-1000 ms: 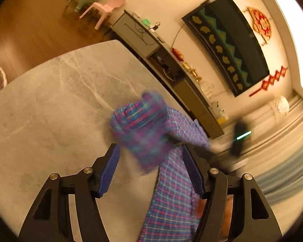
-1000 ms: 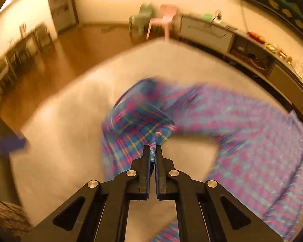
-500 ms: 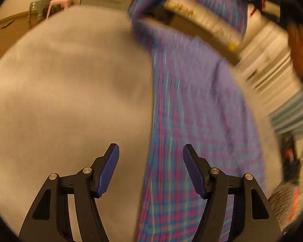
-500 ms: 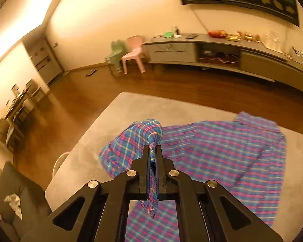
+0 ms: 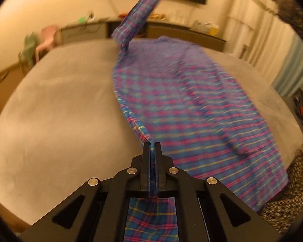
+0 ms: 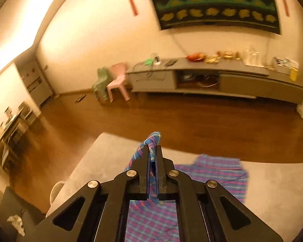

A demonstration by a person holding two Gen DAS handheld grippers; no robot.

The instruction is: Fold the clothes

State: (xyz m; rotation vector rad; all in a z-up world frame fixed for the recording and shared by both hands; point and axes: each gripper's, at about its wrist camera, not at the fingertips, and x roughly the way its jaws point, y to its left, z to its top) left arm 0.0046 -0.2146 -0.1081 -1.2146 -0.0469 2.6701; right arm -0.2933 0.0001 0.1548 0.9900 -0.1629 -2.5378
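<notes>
Shirt fabric lies spread across the grey table, filling the right half of your left view. Your left gripper has just closed, pinching its near edge. Your right gripper, jaws pressed together, pinches a sleeve arching toward the upper right.

Grey table with plaid shirt spread across its top
</notes>
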